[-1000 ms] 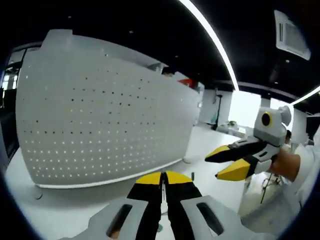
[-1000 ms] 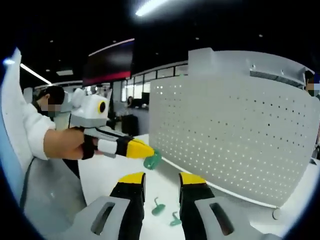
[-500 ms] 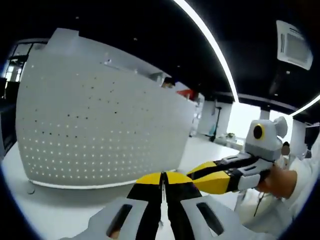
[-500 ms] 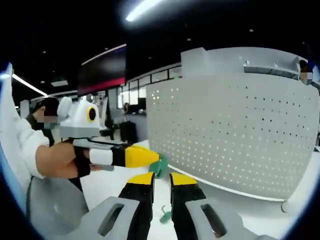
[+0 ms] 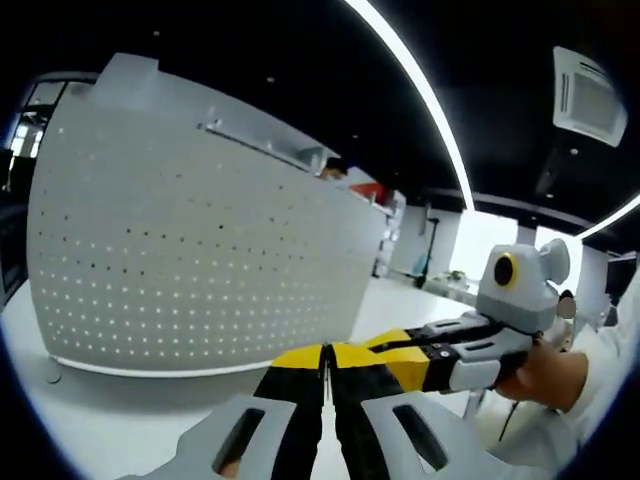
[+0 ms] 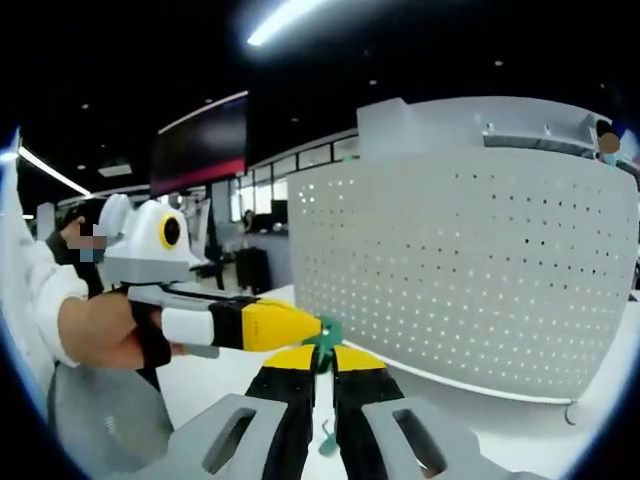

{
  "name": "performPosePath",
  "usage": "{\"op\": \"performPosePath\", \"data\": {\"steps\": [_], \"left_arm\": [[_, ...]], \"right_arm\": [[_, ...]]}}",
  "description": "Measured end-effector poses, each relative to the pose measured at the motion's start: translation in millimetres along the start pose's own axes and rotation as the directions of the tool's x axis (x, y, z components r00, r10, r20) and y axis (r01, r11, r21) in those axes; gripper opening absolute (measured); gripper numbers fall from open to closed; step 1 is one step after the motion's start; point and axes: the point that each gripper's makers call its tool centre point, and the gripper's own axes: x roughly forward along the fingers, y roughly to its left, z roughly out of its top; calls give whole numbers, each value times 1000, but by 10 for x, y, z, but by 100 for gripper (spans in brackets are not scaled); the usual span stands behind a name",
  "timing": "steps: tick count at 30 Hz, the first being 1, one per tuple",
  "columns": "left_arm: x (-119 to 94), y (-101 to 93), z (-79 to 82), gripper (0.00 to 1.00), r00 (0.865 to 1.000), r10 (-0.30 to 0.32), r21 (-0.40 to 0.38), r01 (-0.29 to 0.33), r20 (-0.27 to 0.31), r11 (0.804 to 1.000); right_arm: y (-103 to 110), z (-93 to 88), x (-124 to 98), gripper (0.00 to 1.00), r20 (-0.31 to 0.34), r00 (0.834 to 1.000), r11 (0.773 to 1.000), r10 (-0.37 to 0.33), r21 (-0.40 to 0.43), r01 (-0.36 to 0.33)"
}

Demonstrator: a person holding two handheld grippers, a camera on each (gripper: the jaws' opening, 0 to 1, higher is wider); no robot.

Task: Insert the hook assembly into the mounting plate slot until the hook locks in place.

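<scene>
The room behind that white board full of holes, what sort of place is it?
Probably an open-plan office or lab: long ceiling light strips, a ceiling air vent, and a white table carrying the perforated board.

Your right gripper has its yellow-tipped fingers nearly together around a green hook. Your left gripper reaches in from the left, its yellow tips touching the same hook. Behind stands the white perforated mounting plate, upright on the white surface. Another green hook lies between your fingers lower down.
</scene>
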Motion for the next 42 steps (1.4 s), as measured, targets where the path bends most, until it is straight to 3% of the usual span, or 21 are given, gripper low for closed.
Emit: {"op": "performPosePath", "data": {"steps": [19, 28, 36, 42], "left_arm": [[-11, -82, -5, 1, 1000, -6, -11, 6, -7, 1000], [-16, -113, 21, 2, 1000, -13, 16, 13, -12, 1000], [-19, -140, 68, 3, 1000, -19, 105, 19, -4, 994], [-49, -133, 122, 13, 1000, -16, 120, 15, 11, 993]], "right_arm": [[0, 0, -2, 1, -3, 1000, 999, -9, -33, 9], [-7, 22, -17, 1, 6, 1000, 1000, -9, -26, 9], [-12, 60, -17, 0, 19, 1000, 999, -14, -38, 15], [-53, 80, -26, 0, 26, 999, 999, -28, -43, 29]]}}
